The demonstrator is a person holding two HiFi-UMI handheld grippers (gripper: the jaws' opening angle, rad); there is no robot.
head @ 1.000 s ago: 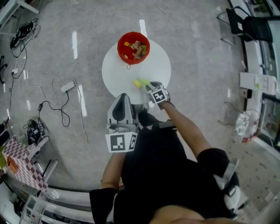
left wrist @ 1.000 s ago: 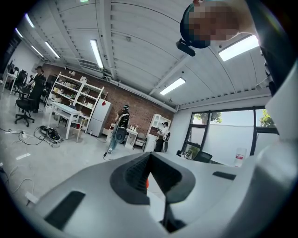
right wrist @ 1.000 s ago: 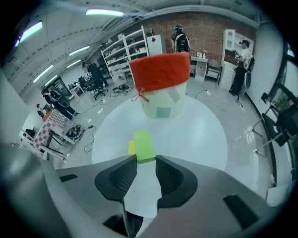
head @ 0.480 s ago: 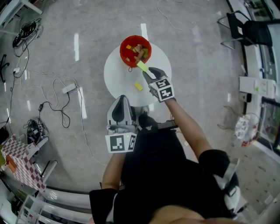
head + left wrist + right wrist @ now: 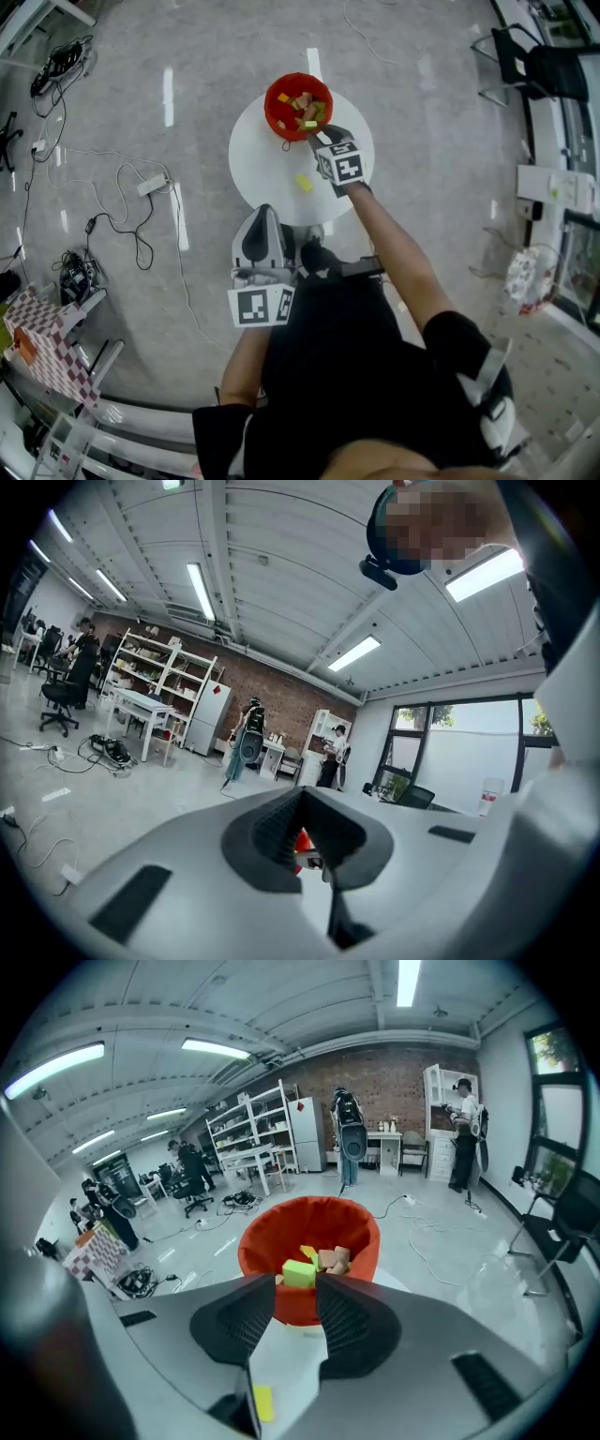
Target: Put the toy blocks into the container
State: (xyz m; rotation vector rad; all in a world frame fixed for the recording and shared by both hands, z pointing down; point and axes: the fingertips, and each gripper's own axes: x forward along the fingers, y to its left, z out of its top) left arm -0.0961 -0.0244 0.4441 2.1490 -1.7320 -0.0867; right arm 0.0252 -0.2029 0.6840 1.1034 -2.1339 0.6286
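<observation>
Right gripper view shows your right claw (image 5: 298, 1286) clenched on a green block (image 5: 299, 1273) at its tips, at the near rim of the red container (image 5: 281, 1241) (other blocks lie inside). A yellow block (image 5: 303, 182) lies on the white table (image 5: 258, 169). Your left claw (image 5: 300, 797) is closed, empty.
</observation>
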